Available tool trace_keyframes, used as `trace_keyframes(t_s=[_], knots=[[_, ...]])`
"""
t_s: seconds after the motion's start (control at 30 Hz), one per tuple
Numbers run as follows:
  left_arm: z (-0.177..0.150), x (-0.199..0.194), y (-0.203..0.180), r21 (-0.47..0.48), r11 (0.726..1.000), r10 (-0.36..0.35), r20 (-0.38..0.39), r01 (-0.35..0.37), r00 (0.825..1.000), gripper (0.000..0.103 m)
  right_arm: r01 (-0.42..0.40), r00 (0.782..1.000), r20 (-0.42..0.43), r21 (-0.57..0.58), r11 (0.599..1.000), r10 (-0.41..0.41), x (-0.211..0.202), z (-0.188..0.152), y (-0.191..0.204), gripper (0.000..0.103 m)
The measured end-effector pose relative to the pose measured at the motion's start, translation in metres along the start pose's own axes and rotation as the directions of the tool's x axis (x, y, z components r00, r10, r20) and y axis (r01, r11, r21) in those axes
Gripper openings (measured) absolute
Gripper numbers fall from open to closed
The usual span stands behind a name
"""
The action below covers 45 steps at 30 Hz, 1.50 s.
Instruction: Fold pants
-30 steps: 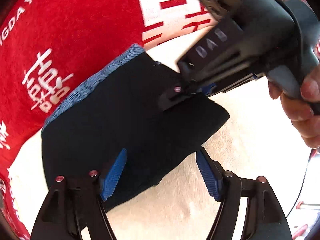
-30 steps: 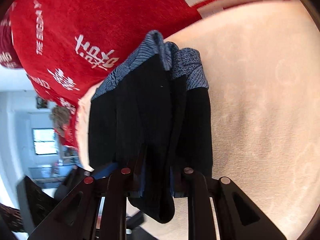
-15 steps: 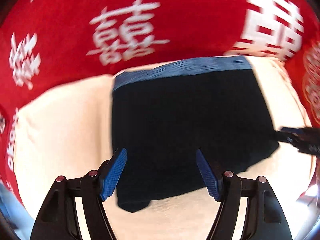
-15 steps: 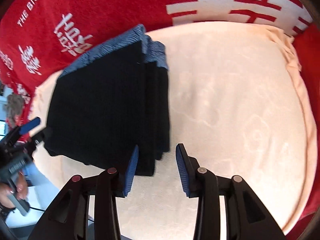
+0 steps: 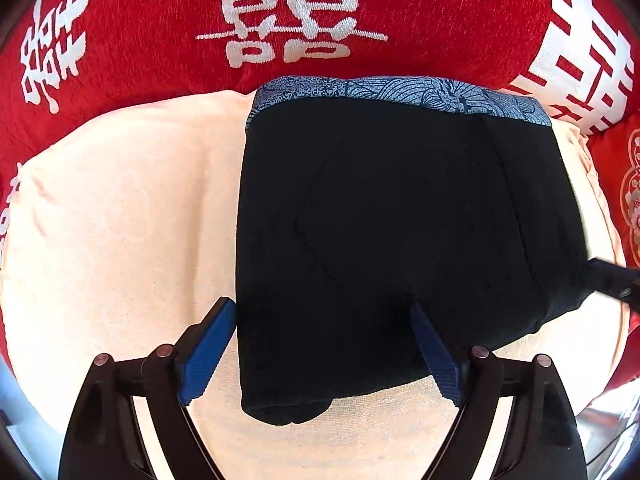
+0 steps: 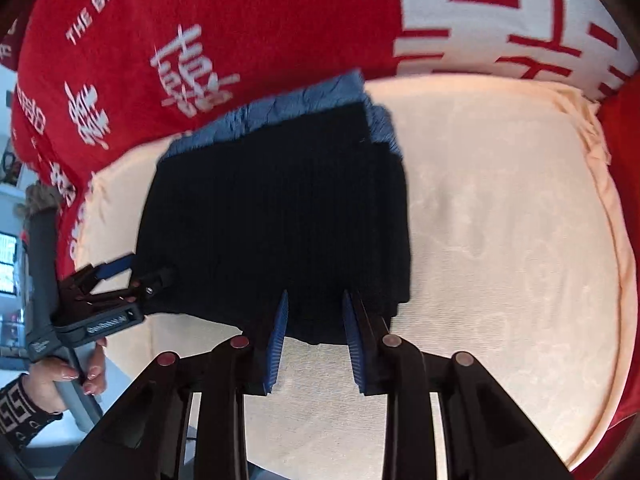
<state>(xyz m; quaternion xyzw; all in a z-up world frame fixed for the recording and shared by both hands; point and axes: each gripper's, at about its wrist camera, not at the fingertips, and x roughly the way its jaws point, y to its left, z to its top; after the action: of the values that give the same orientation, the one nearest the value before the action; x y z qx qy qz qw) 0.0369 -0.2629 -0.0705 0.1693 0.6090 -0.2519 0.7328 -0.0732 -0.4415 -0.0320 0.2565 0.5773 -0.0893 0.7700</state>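
Left wrist view shows the left gripper [image 5: 324, 350] with its blue-padded fingers [image 5: 208, 354] spread wide and holding nothing. The folded black pants [image 5: 392, 240] lie flat ahead of them on a cream cushion [image 5: 120, 220]; the near left corner of the fold sits between the fingers, the left pad just beside the fold's left edge and the right pad over the cloth, though contact cannot be judged. The blue patterned waistband [image 5: 400, 92] runs along the far edge, against a red cover with white characters [image 5: 160, 8]. At the far right, the tip of the right gripper [image 5: 612, 280] touches or nearly touches the fold's right edge.

In the right wrist view, the right gripper [image 6: 314, 340] has its fingers [image 6: 354, 344] parted by a moderate gap, with the near edge of the pants [image 6: 280, 220] just ahead of and between the tips; nothing is clamped. The left gripper [image 6: 132, 270] appears off to the left, open at the fold's other side, held by a hand [image 6: 72, 376].
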Motion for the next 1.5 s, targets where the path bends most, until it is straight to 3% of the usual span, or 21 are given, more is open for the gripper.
trace_keyframes(t_s=[0.1,0.27,0.93,1.23,1.5], knots=[[-0.002,0.000,0.000,-0.008,1.000,-0.009,-0.010,0.009,1.000,0.090,0.027,0.999,-0.031,0.002,1.000,-0.027,0.017,-0.002,-0.003,0.031],[0.002,0.004,0.005,-0.026,0.999,-0.040,-0.016,0.040,0.999,0.090,-0.010,0.999,-0.037,0.042,0.999,0.012,0.012,-0.007,-0.007,0.031],[0.011,0.005,0.001,0.000,0.999,-0.040,-0.049,0.040,0.998,0.090,-0.032,0.997,-0.067,0.089,0.995,0.038,0.012,-0.013,-0.020,0.032],[0.027,-0.011,0.011,0.003,1.000,0.005,0.008,-0.005,1.000,0.090,-0.042,0.996,-0.077,0.087,0.995,0.049,0.012,-0.013,-0.024,0.037],[0.049,-0.004,0.037,-0.049,0.999,0.023,-0.004,-0.023,1.000,0.090,-0.063,0.994,-0.083,0.060,0.996,0.068,0.009,-0.006,-0.026,0.046]])
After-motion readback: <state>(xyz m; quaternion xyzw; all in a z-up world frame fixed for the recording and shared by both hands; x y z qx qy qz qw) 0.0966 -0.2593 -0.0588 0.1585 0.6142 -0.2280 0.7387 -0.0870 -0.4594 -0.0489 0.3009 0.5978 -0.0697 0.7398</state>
